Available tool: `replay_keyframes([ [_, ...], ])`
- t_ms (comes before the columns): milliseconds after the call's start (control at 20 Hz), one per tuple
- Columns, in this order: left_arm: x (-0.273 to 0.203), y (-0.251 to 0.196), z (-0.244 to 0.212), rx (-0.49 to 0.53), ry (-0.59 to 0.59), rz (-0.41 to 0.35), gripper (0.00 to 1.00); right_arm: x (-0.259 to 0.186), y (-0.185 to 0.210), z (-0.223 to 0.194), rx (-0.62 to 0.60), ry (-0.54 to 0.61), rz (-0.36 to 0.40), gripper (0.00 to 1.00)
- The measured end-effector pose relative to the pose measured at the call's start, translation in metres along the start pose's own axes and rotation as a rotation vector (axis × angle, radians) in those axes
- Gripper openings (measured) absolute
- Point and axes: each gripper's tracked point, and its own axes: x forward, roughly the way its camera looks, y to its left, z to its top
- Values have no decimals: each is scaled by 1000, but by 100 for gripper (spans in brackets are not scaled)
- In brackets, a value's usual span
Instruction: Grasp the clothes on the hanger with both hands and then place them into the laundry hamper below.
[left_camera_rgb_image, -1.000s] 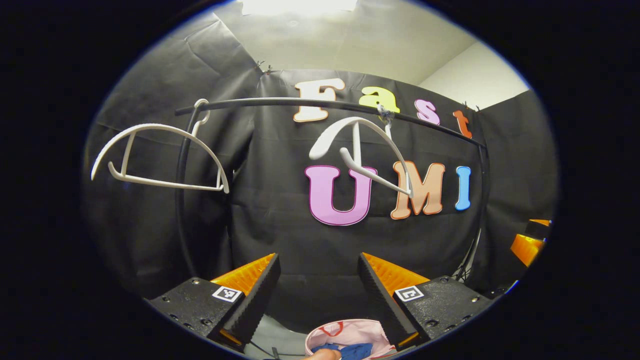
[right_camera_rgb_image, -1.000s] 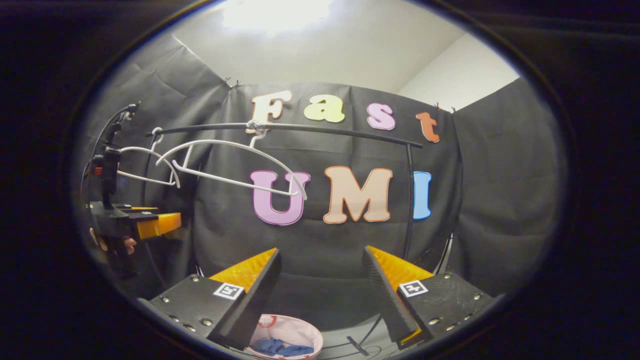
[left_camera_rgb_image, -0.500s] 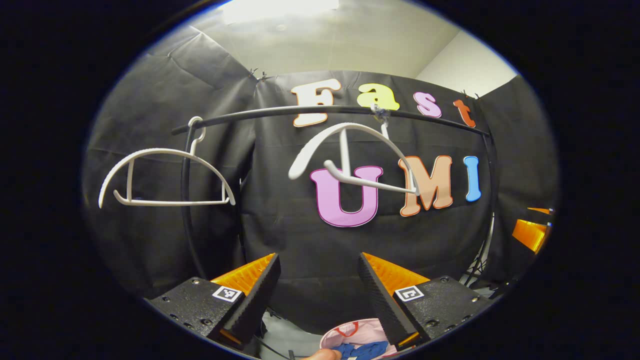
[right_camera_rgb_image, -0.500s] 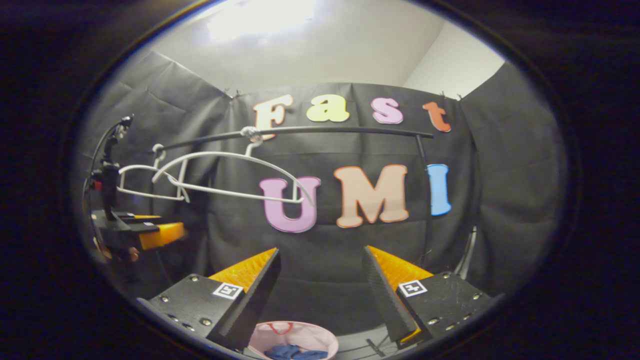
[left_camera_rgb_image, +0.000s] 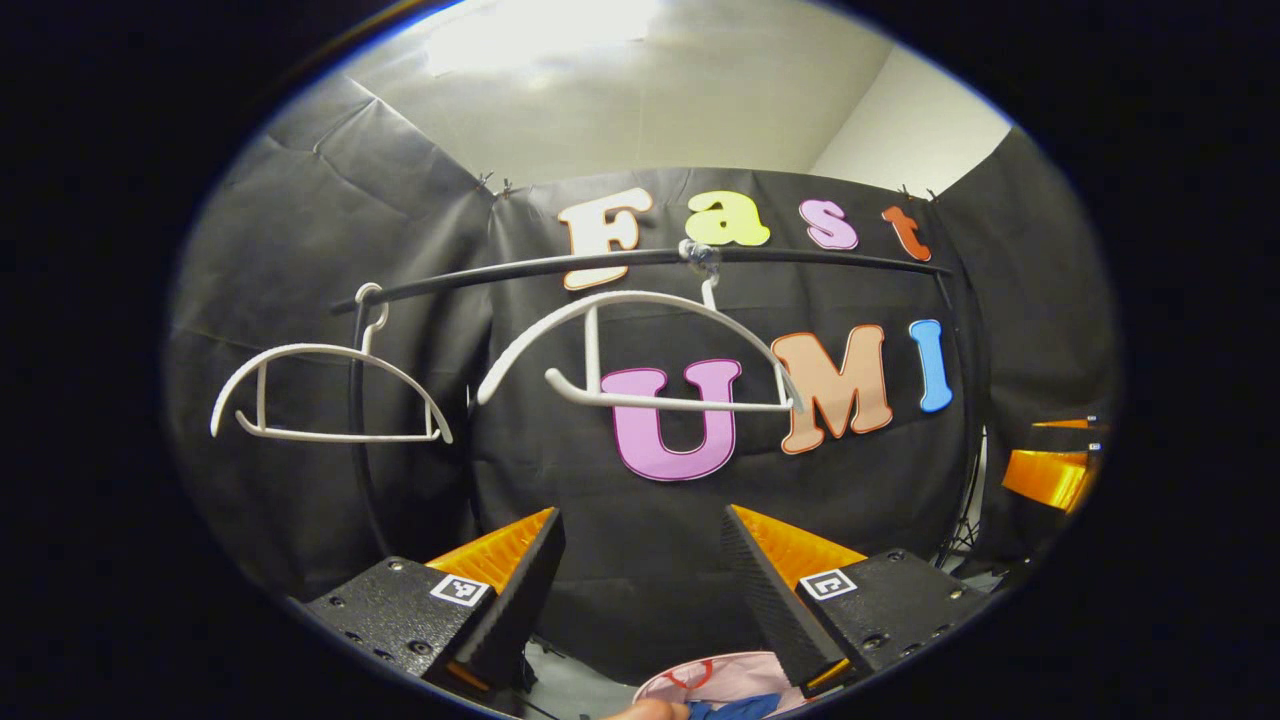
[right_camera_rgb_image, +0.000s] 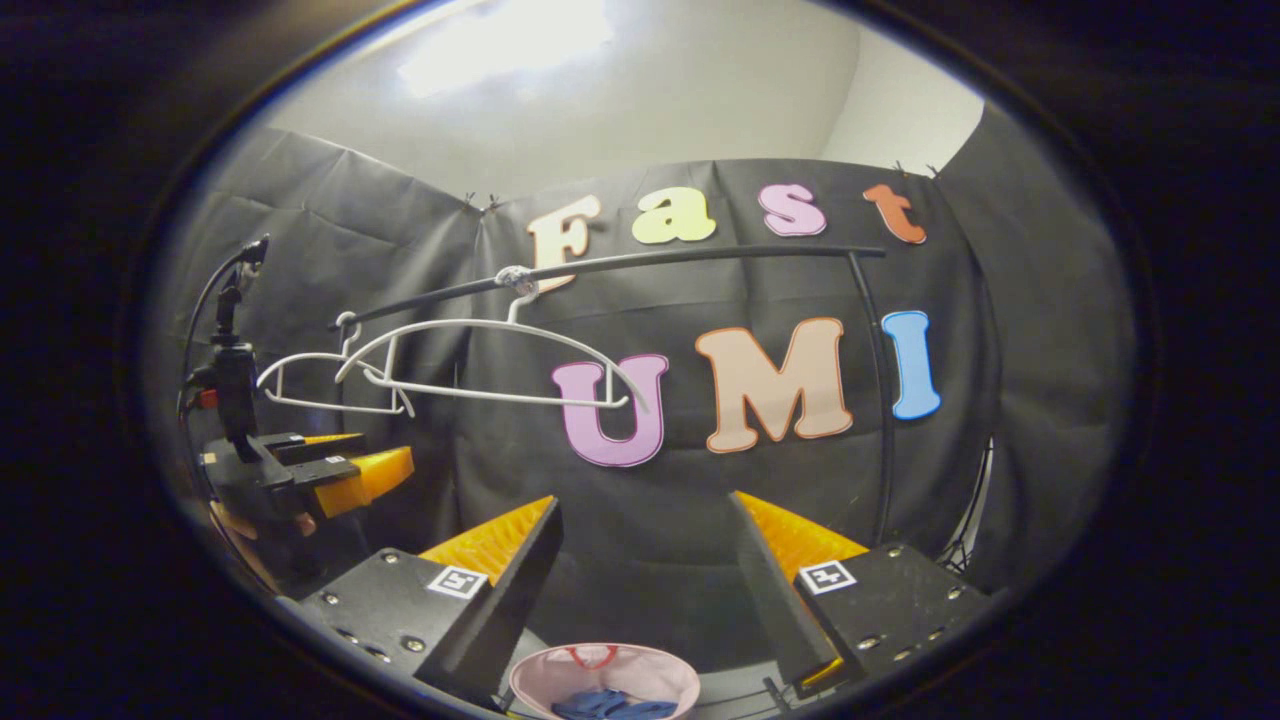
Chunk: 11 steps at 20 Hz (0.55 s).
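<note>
Grippers first: the left gripper (left_camera_rgb_image: 640, 560) is held up with its two fingers spread wide and nothing between them, and the right gripper (right_camera_rgb_image: 645, 550) is the same, released and bare. Ahead of both and above their fingertips runs a thin black metal clothes rail (left_camera_rgb_image: 800, 257), bowed across the black cloth wall. Two bare white plastic hangers hang from it: in the left gripper view one white hanger (left_camera_rgb_image: 640, 350) sits straight above the gap between the fingers, its hook tied at the rail, and a second white hanger (left_camera_rgb_image: 330, 390) hangs up and to the left of the left finger, near the rail's upright post. From the right gripper view both hangers lie up and to the left of the fingers, overlapping one another.

Below and just beyond the fingertips stands a round pale pink fabric laundry hamper (right_camera_rgb_image: 640, 665) with a red loop handle at its far rim. Crumpled dark blue clothes (right_camera_rgb_image: 610, 706) lie inside it, down between the right gripper's fingers; in the left gripper view they peek out close by the right finger's base.

Far to the left in the right gripper view the left gripper shows side-on, a person's hand (right_camera_rgb_image: 235, 520) beneath it, level with the hangers' lower bars
</note>
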Motion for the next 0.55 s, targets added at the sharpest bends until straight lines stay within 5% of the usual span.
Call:
replay_keyframes([
  [550,-1,-52,2,-42,-6,-44,99,-20,-17,-9,-30,30,56,96],
])
